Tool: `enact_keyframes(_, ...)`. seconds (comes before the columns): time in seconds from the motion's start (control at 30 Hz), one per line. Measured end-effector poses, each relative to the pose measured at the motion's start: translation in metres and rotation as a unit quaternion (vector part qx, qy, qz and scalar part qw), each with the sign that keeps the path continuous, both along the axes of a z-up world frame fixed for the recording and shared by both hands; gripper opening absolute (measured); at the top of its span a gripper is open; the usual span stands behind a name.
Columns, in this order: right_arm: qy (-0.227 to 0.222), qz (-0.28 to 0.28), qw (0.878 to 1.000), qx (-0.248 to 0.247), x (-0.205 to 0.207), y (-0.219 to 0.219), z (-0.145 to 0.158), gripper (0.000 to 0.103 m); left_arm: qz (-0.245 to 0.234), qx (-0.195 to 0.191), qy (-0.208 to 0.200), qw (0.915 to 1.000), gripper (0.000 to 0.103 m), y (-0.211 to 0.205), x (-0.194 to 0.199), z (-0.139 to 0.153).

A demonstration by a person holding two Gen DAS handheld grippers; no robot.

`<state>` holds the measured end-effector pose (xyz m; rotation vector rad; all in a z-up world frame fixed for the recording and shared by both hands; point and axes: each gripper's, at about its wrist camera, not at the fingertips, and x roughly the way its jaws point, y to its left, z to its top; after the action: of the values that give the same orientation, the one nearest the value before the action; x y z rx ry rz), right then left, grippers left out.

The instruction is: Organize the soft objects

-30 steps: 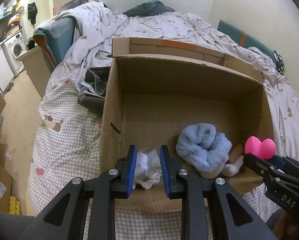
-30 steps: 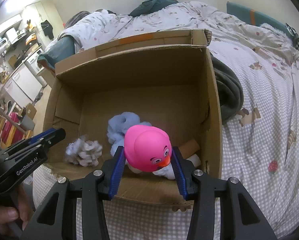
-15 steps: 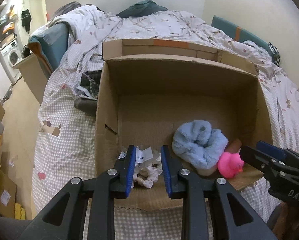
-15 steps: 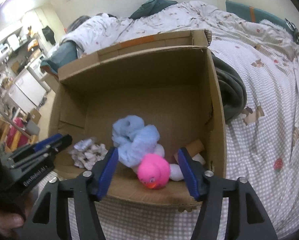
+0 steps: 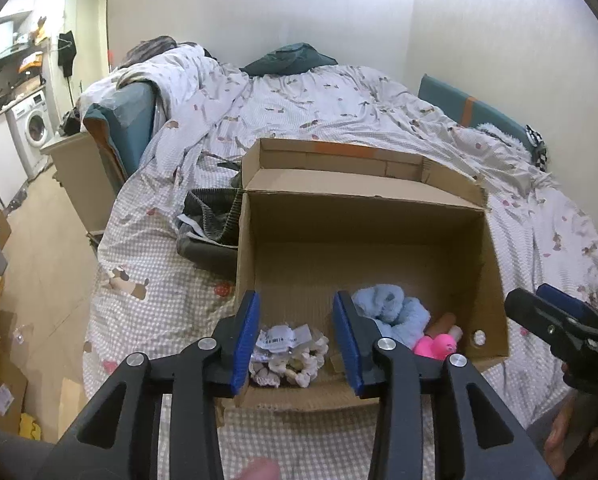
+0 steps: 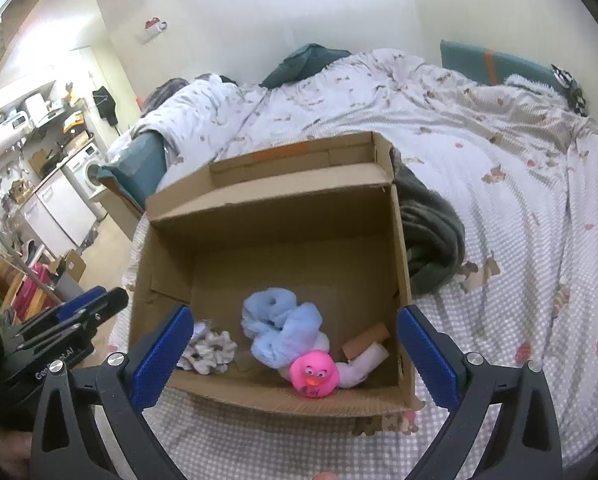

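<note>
Two spread blue pads of the left gripper (image 5: pixel 297 338) frame a white crumpled bundle (image 5: pixel 289 354) on the cardboard box (image 5: pixel 363 216) floor, gripping nothing; its paper tag shows only here. The right wrist view alone shows the pink duck (image 6: pixel 314 374) facing up beside the blue plush (image 6: pixel 281 332); the right gripper (image 6: pixel 297 354) gapes wide, empty.

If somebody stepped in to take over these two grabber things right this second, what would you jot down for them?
Left gripper: open, empty, above the near edge of the cardboard box.
Right gripper: open wide, empty, at the same edge.
In the box: white scrunchie bundle, blue fluffy item, pink rubber duck, a white piece and a brown tube beside it.
Done: those items are boxed.
Left: dark clothing lies on the bed beside the box; whether it belongs is unclear.
</note>
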<state>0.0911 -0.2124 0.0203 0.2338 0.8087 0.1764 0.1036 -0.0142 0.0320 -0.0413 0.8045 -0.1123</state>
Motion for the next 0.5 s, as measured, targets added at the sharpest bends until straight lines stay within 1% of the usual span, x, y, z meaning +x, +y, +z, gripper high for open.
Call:
enact_keyframes(0.07, -0.002, 0.002, 1.0, 0.0, -0.006, 0.001, 0.007, 0.103, -0.003, -0.003, -0.003, 1.0, 0.044, 0.002, -0.005, 0.01)
enact_keyframes(0.1, -0.001, 0.004, 1.0, -0.003, -0.01, 0.0, 0.01, 0.103, -0.001, -0.005, -0.006, 1.0, 0.058, 0.004, -0.009, 0.014)
enact_keyframes(0.13, 0.001, 0.005, 1.0, -0.009, -0.014, 0.002, 0.014, 0.103, 0.002, -0.009, -0.011, 0.9999, 0.068, 0.007, -0.013, 0.019)
enact_keyframes(0.2, 0.0, 0.006, 1.0, -0.015, -0.023, 0.002, 0.022, 0.103, 0.003, -0.016, -0.019, 0.9997, 0.069, 0.011, -0.023, 0.028)
enact_keyframes(0.27, -0.009, 0.01, 1.0, -0.008, -0.033, 0.001, 0.031, 0.103, 0.004, -0.008, -0.026, 0.9996, 0.075, 0.013, -0.035, 0.034)
enact_keyframes(0.3, -0.013, 0.011, 1.0, -0.005, -0.038, 0.0, 0.035, 0.103, 0.008, -0.002, -0.03, 0.9995, 0.083, 0.014, -0.041, 0.036)
enact_keyframes(0.33, -0.016, 0.012, 1.0, -0.003, -0.042, 0.0, 0.039, 0.103, 0.011, 0.002, -0.033, 0.9994, 0.089, 0.015, -0.045, 0.037)
enact_keyframes(0.4, -0.023, 0.013, 1.0, 0.003, -0.051, -0.002, 0.043, 0.103, 0.02, 0.012, -0.042, 0.9988, 0.091, 0.018, -0.059, 0.039)
enact_keyframes(0.5, -0.03, 0.016, 0.999, -0.004, -0.063, -0.001, 0.041, 0.103, 0.03, 0.009, -0.044, 0.9985, 0.092, 0.026, -0.073, 0.037)
